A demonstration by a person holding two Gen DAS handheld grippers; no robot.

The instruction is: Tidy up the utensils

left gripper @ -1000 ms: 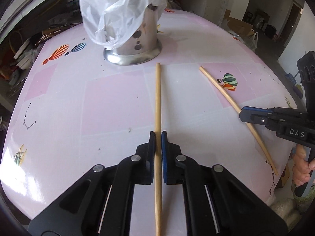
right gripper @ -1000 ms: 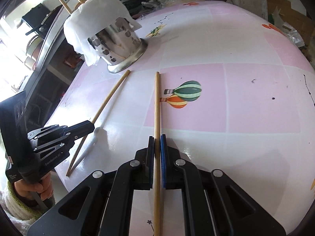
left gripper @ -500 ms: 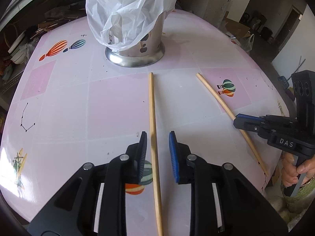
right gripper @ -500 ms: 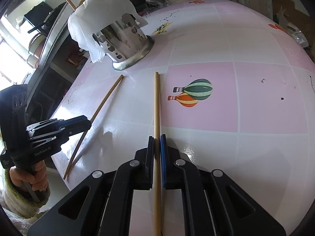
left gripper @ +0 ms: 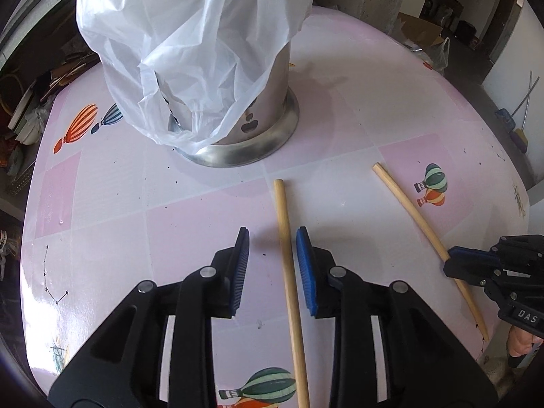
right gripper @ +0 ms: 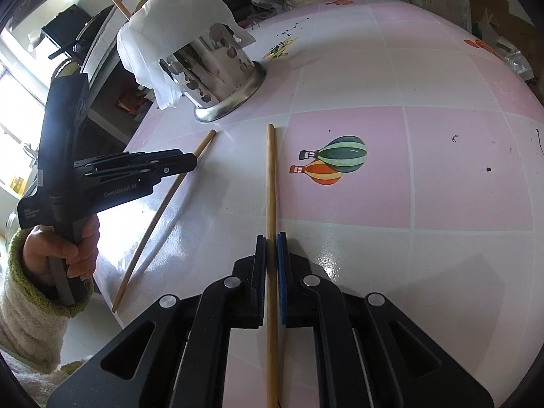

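Two wooden chopsticks lie on the pink tiled table. In the left wrist view my left gripper [left gripper: 272, 238] is open and hovers over one chopstick [left gripper: 289, 272], which lies loose between its jaws. The second chopstick [left gripper: 418, 224] runs right into my right gripper [left gripper: 454, 265]. In the right wrist view my right gripper [right gripper: 271, 238] is shut on that chopstick [right gripper: 271, 176]. The left gripper [right gripper: 190, 163] is over the other chopstick [right gripper: 159, 210]. A steel utensil holder [left gripper: 244, 115], draped with a white plastic bag [left gripper: 190, 34], stands beyond; it shows too in the right wrist view [right gripper: 217, 78] with several sticks in it.
The table edge [right gripper: 125, 319] drops off close behind the left chopstick's near end. Cluttered shelves [left gripper: 30, 102] stand past the far left edge. Balloon prints [right gripper: 333, 163] mark the table.
My left gripper let go of its chopstick, opened wide and moved forward toward the holder. The chopstick now lies on the table. My right gripper stays shut on its chopstick.
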